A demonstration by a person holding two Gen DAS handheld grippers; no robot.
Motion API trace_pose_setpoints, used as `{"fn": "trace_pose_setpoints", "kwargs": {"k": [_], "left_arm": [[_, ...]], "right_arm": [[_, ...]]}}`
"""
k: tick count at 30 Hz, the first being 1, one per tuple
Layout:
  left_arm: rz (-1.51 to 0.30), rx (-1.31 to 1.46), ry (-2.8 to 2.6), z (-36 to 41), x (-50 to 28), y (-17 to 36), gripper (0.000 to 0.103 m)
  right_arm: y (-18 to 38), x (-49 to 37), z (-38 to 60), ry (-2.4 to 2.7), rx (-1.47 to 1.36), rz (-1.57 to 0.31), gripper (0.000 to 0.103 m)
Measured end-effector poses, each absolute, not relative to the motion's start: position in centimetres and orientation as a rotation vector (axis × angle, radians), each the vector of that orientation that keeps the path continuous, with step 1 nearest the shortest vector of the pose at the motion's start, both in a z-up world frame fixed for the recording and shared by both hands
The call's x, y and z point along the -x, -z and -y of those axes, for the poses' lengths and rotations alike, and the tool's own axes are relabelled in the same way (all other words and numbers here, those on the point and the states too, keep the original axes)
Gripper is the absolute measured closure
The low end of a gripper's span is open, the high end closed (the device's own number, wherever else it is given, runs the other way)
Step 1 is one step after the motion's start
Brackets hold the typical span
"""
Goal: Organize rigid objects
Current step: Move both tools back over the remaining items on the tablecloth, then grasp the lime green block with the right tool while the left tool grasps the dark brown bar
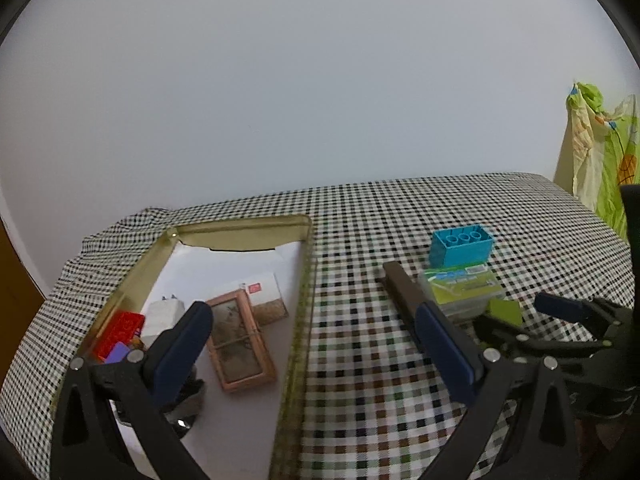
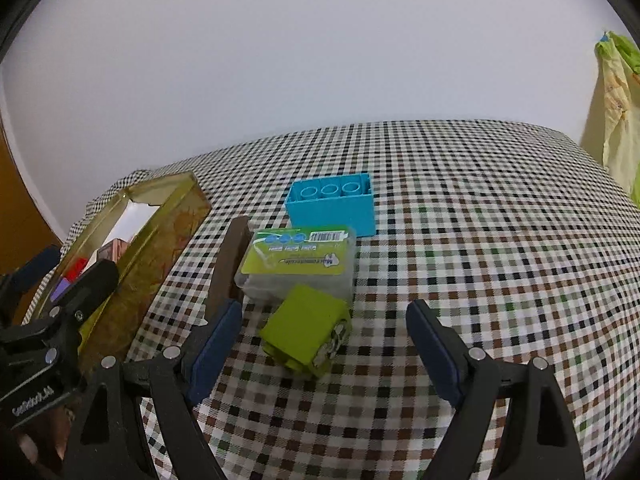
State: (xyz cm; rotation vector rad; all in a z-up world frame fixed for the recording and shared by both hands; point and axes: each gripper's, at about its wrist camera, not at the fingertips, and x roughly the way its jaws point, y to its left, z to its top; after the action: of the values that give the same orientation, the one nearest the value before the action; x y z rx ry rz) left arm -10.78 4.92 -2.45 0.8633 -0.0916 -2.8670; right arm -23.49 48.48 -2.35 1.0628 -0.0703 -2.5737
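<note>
Blue brick, clear case, green block, brown bar clustered on cloth

Soft even light, fisheye-bent edges, slight blur

The left wrist view looked forward and down from low above the counter, close over the open tin box at its left, with its own fingers framing the bottom edge. The right wrist view sat further right, facing the same way and close above the green block and the clear case. Both views shared the blue brick, the dark bar, the tin box, the checked counter and the plain wall behind, and each caught the other gripper at its side.
</note>
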Motion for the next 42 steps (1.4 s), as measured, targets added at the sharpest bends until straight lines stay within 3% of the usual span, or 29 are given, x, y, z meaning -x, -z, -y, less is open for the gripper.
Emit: {"fn": "trace_pose_setpoints", "kwargs": {"k": [2, 4, 6, 10, 14, 17, 19, 23, 29, 39, 40, 42], "left_arm": [[0.089, -0.869, 2.872, -5.0, 10.8, 2.7, 0.0], [0.093, -0.872, 2.879, -5.3, 10.9, 2.8, 0.0], [0.095, -0.886, 2.881, -5.5, 11.0, 3.1, 0.0], [0.118, -0.902, 2.903, -6.3, 11.2, 3.5, 0.001], [0.165, -0.914, 2.929, -7.5, 11.5, 3.7, 0.003], [0.188, -0.948, 2.951, -8.5, 12.3, 4.0, 0.013], [0.182, -0.98, 2.954, -9.0, 12.9, 4.4, 0.014], [0.183, -1.069, 2.951, -9.7, 14.2, 5.3, 0.035], [0.143, -1.209, 2.931, -9.5, 16.1, 6.8, 0.043], [0.022, -1.377, 2.87, -8.6, 18.8, 8.2, 0.047], [0.021, -1.378, 2.877, -8.7, 18.7, 8.2, 0.05], [0.028, -1.373, 2.892, -8.7, 18.5, 8.0, 0.081]], "right_arm": [[2.6, 23.8, -48.4, 2.558, -1.091, 0.055, 0.017], [3.1, 24.3, -48.1, 2.526, -1.141, 0.044, 0.024], [3.4, 24.6, -48.4, 2.507, -1.166, 0.074, 0.05], [3.4, 24.5, -49.1, 2.487, -1.155, 0.097, 0.053], [2.6, 23.9, -49.9, 2.545, -1.103, 0.082, 0.069], [2.2, 24.2, -50.9, 2.576, -1.1, 0.085, 0.069], [2.3, 24.4, -51.6, 2.571, -1.112, 0.104, 0.069], [2.2, 24.2, -51.5, 2.576, -1.117, 0.051, 0.069], [2.8, 24.7, -51.5, 2.54, -1.146, 0.097, 0.069], [3.1, 24.9, -50.7, 2.534, -1.187, 0.037, 0.068], [3.1, 25.0, -50.7, 2.535, -1.188, 0.03, 0.068], [3.0, 25.0, -50.7, 2.535, -1.187, 0.032, 0.068]]}}
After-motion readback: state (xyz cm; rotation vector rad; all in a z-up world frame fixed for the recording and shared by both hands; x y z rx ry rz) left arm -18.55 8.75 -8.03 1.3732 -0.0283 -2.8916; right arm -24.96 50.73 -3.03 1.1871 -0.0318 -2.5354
